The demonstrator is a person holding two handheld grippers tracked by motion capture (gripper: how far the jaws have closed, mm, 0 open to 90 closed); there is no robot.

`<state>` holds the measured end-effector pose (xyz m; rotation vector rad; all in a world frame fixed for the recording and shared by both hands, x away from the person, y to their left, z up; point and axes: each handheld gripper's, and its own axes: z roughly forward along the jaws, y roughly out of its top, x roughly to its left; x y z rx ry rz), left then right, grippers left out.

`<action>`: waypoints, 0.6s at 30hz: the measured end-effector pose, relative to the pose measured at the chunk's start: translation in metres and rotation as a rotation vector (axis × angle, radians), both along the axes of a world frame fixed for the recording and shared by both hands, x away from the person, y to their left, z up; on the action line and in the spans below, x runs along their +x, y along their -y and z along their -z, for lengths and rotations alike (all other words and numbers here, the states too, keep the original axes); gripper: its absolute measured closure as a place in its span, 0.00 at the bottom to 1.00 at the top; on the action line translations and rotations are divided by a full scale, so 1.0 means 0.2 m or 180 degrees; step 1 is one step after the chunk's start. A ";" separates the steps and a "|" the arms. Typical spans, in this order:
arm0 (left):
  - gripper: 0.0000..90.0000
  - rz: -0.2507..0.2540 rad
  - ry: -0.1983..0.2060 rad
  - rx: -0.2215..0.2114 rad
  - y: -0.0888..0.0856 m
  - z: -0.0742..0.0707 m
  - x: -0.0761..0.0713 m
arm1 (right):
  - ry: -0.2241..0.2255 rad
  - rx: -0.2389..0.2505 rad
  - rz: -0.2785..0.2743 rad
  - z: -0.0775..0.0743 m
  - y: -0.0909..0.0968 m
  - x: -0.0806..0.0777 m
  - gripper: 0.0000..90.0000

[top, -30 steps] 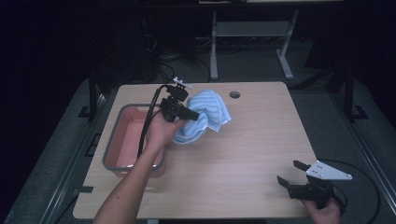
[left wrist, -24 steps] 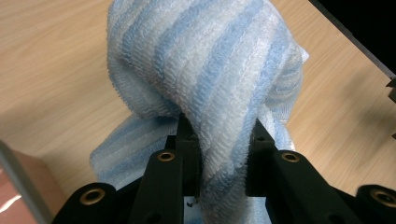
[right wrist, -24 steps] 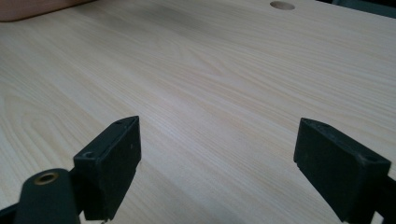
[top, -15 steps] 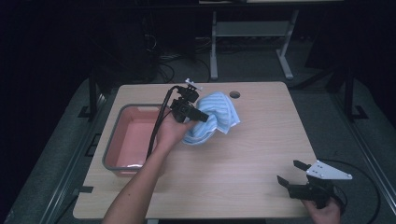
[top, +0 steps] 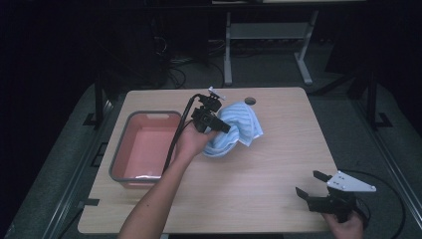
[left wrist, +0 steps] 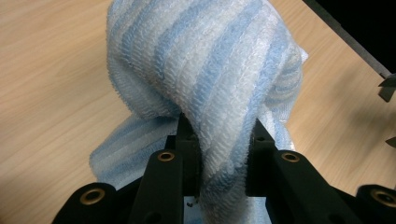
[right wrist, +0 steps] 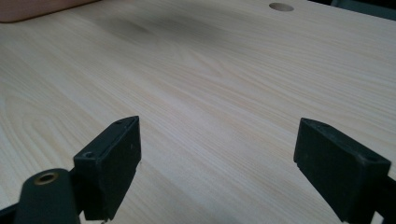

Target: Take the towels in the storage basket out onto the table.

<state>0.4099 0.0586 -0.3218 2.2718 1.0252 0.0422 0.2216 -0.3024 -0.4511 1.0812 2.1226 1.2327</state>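
Pale wood grain covers the bench (top: 239,194), which ends at a dark carpeted floor on all sides. At its left part sits a pink tub (top: 144,149) with a grey rim, set just inside the left edge. Beside the tub's right wall a forearm reaches up to the left hand (top: 191,142), which holds the left tool (top: 224,127) near the middle of the far half. This tool is clenched on a blue and white striped towel (top: 234,132); in the left gripper view a thick fold of terry cloth (left wrist: 219,93) is pinched between the two black jaws and bulges above them. The towel is bunched into a loose lump, its lower folds resting on the wood and its upper part lifted. Since half a second ago the hand and towel have shifted slightly right, away from the tub. Beyond the towel, a round cable hole (top: 250,100) lies close to the far edge. The whole right half of the bench is bare, open wood. At the near right corner the right tool (top: 312,185) hovers with its jaws spread wide apart, gripping nothing, placed as before.
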 end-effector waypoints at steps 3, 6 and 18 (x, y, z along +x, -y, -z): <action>0.81 0.0044 -0.0020 0.0032 0.04 0.02 0.00 | -0.0003 0.0005 0.0016 0.00 0.00 0.00 0.16; 0.81 0.0058 -0.0045 0.0024 0.06 0.03 0.00 | 0.0007 0.0012 0.0018 0.00 0.01 -0.01 0.16; 0.81 0.0118 -0.0140 0.0024 0.17 0.12 0.01 | 0.0001 0.0011 0.0016 -0.01 0.01 -0.01 0.16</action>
